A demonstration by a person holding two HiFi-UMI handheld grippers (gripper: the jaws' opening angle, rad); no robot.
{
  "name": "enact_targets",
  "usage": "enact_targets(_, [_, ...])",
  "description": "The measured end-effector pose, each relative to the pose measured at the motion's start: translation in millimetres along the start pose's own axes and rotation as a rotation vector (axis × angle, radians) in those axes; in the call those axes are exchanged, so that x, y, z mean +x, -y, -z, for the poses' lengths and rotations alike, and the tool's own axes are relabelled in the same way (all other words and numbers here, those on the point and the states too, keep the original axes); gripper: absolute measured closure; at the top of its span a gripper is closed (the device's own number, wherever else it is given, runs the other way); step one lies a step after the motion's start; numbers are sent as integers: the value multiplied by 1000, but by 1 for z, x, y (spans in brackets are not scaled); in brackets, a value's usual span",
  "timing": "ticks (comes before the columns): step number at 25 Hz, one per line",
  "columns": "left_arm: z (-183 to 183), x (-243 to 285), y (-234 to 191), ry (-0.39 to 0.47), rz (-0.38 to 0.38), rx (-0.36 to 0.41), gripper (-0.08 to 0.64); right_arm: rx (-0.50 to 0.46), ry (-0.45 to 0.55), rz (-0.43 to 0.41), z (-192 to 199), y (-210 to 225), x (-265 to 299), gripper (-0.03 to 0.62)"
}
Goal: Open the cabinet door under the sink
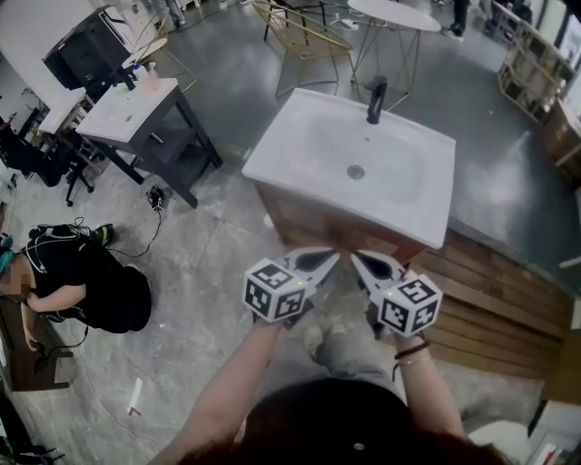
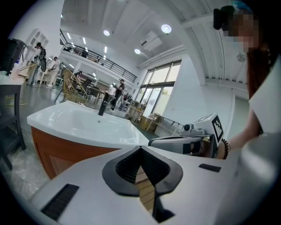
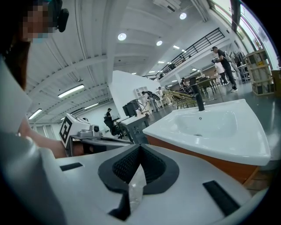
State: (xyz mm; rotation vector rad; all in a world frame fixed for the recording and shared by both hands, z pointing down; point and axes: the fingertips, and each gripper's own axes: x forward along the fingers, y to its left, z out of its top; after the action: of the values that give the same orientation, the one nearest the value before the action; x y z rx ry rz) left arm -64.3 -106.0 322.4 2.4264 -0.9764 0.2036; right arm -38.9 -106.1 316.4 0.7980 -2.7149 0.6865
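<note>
Left gripper (image 1: 332, 258) and right gripper (image 1: 358, 259) clenched empty, tips side by side; cabinet (image 1: 309, 222) front just ahead under overhanging sink (image 1: 272, 163); crouching person (image 1: 91, 281) well off left.

Shut brown cabinet door (image 1: 309, 225) under white sink (image 1: 300, 150)

Two claws: one left claw (image 1: 333, 259) and one right claw (image 1: 357, 260). One white sink (image 1: 272, 156) at twelve o'clock, bearing one black faucet (image 1: 376, 98) and one drain (image 1: 356, 171). One wooden cabinet (image 1: 307, 227) beneath it. One dark vanity (image 1: 177, 136) with a white surface at ten o'clock; the small bottles on it are too small to count. One round white table (image 1: 399, 14) and one gold wire chair (image 1: 304, 41) far off at twelve o'clock. One crouching person (image 1: 91, 281) at nine o'clock.
</note>
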Motion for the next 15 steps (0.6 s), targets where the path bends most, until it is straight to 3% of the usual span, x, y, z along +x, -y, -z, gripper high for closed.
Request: enact_targets(15, [-2,16,-16,14,-20,-27,551,-6,-77,-31,2,26,10,595])
